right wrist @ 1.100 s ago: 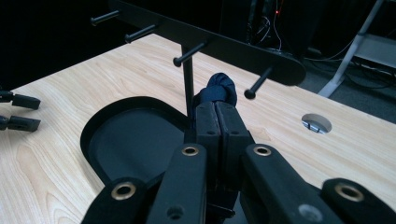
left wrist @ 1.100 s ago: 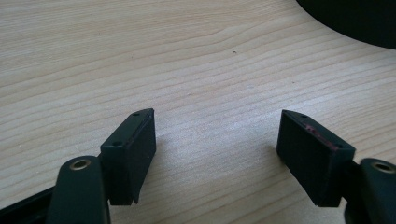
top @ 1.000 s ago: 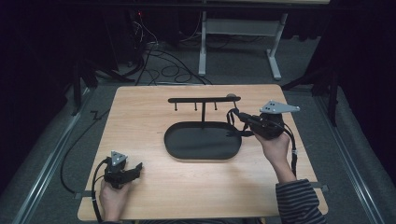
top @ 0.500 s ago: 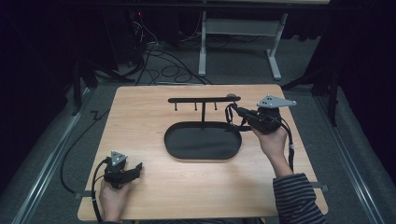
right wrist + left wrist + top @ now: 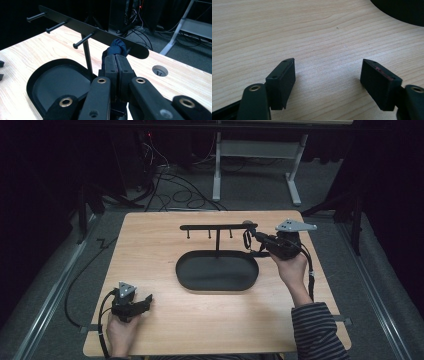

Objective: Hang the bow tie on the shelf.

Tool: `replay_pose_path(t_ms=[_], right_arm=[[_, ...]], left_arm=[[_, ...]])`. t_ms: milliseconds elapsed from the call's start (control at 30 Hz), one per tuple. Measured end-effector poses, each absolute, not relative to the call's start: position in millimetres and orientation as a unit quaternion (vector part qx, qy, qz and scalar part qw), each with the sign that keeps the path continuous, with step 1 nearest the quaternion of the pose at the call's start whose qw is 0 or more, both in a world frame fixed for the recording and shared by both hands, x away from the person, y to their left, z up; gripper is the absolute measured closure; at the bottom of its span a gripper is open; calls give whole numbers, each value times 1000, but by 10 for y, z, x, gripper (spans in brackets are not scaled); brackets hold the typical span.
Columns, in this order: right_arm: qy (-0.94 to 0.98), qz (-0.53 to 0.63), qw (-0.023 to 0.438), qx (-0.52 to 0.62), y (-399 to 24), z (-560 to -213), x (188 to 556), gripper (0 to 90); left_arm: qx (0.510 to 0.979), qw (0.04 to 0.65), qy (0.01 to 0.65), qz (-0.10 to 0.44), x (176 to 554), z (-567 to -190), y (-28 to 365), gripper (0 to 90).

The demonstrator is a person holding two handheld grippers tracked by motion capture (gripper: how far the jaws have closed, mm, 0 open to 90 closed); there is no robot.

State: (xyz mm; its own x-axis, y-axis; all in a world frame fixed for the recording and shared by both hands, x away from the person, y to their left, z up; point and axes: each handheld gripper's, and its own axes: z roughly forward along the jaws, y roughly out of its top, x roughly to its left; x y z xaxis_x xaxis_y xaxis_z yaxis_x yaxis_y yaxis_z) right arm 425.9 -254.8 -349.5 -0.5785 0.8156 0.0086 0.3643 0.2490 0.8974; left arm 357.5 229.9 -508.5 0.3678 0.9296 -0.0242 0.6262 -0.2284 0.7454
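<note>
Left gripper [image 5: 144, 301] rests on the wooden table [image 5: 150, 250] near its front left corner, held in the person's left hand [image 5: 119, 334]. In the left gripper view its two black jaws stand wide apart with bare wood between them; nothing is gripped. The dark edge of the tray [image 5: 402, 10] shows at the top right of that view, well apart from the jaws.

At the table's centre lies a black oval tray [image 5: 186, 279]. A thin post [image 5: 217, 240] rises from its far edge and carries a flat black bar [image 5: 215, 226] running across the table, with three short pegs [image 5: 209, 235] projecting from it. In the right gripper view all three pegs are bare.

Right gripper [image 5: 251, 237] is held in the person's right hand [image 5: 289, 266], raised off the table beside the right end of the bar. Its jaws are pressed together on a dark blue knotted cord [image 5: 117, 47], whose bunched end sticks out just past the jaw tips. In the right gripper view the cord sits directly in front of the rounded right end of the bar [image 5: 140, 51]; whether it touches the bar cannot be determined. In the high view a dark loop [image 5: 246, 240] hangs below the jaw tips.

A striped sleeve [image 5: 320, 332] covers the right forearm. A round hole [image 5: 160, 70] is set in the table beyond the bar.
</note>
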Motion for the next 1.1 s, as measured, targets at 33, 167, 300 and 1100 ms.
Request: replay_pose_path(t_ms=[33,167,300,1100], right_arm=[[753,469,239,396,-2551,-3501,4266,900],[751,463,239,406,-2575,-3533,4303,900],[748,461,238,414,-2612,-3569,4335,900],[735,468,225,435,-2719,-3656,4316,763]], left_arm=[[752,344,517,220,3575,-5085,2299,287],[752,344,517,220,3575,-5085,2300,287],[752,344,517,219,3575,-5084,2301,287],[752,344,517,219,3575,-5084,2302,286]])
